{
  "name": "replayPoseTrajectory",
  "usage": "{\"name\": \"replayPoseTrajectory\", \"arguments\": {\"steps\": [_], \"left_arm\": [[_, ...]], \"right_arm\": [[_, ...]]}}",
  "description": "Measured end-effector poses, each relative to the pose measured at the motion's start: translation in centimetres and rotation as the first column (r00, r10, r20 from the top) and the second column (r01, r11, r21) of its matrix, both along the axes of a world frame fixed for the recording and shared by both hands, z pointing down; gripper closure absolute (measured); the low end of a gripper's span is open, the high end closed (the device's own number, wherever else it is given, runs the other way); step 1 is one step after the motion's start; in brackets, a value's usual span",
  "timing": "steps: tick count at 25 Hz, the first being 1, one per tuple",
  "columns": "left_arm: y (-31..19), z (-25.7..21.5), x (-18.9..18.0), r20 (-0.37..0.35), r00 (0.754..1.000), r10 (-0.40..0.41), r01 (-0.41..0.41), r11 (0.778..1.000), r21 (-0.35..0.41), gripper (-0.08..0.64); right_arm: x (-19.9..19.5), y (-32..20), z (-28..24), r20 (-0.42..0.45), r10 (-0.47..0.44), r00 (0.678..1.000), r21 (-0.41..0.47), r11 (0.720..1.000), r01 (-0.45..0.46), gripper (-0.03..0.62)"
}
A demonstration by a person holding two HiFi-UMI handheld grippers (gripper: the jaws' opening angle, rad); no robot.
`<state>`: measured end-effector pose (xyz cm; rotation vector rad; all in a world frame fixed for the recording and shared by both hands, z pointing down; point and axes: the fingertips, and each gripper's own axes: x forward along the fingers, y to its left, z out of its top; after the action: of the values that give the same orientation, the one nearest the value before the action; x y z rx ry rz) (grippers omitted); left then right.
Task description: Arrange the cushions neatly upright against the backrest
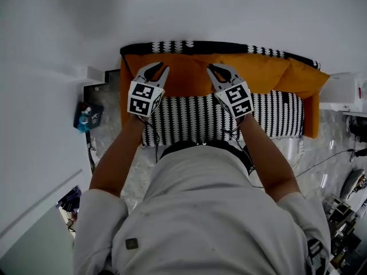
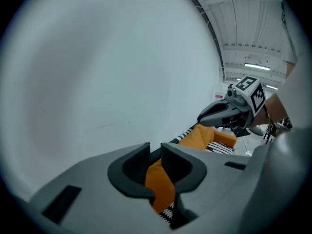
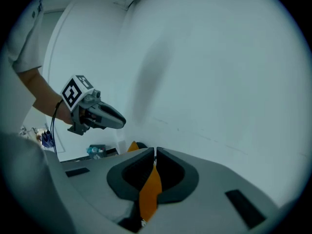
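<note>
A small sofa with a black-and-white zigzag seat (image 1: 269, 116) stands against the wall. Orange cushions lean along its backrest (image 1: 189, 46). In the head view my left gripper (image 1: 159, 69) and right gripper (image 1: 215, 69) sit at the top edge of the left orange cushion (image 1: 186, 76), one near each upper corner. In the left gripper view the jaws (image 2: 155, 155) pinch a fold of orange fabric (image 2: 161, 186), and the other gripper (image 2: 229, 112) shows beyond. The right gripper (image 3: 155, 155) is likewise shut on orange fabric (image 3: 148, 194). Further orange cushions (image 1: 269, 70) lie to the right.
A white wall rises right behind the sofa. A blue object (image 1: 87, 117) sits on the floor at the left beside a dark stand. A white box (image 1: 344, 93) and cables lie on the marbled floor at the right. The person stands close against the sofa's front.
</note>
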<state>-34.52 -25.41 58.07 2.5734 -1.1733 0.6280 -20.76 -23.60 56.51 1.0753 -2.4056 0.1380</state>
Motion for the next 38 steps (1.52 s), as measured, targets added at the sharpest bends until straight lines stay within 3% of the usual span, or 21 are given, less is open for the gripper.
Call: {"name": "replayPoseTrajectory", "arguments": {"steps": [9, 14, 23, 29, 38], "left_arm": [[3.7, -5.6, 1.2, -0.108, 0.994, 0.010, -0.001, 0.996, 0.087, 0.551], [5.7, -6.6, 2.5, -0.184, 0.982, 0.031, -0.018, 0.997, 0.073, 0.551], [6.0, -9.5, 4.4, -0.129, 0.988, 0.087, -0.066, 0.985, 0.159, 0.551], [8.2, -11.4, 6.6, -0.151, 0.987, 0.057, -0.032, 0.985, 0.168, 0.551], [12.6, -13.5, 12.5, -0.126, 0.992, 0.015, 0.009, 0.981, 0.192, 0.551]], "right_arm": [[1.3, 3.3, -3.4, 0.074, -0.003, 0.997, 0.021, 1.000, 0.001, 0.565], [2.5, 4.5, -5.5, 0.114, 0.013, 0.993, 0.038, 0.999, -0.018, 0.565], [4.9, 5.0, -7.0, 0.131, 0.009, 0.991, 0.065, 0.998, -0.018, 0.565], [7.6, 7.0, -8.0, 0.146, -0.022, 0.989, 0.093, 0.996, 0.008, 0.565], [13.4, 11.8, -8.9, 0.167, -0.090, 0.982, 0.110, 0.991, 0.073, 0.565]]}}
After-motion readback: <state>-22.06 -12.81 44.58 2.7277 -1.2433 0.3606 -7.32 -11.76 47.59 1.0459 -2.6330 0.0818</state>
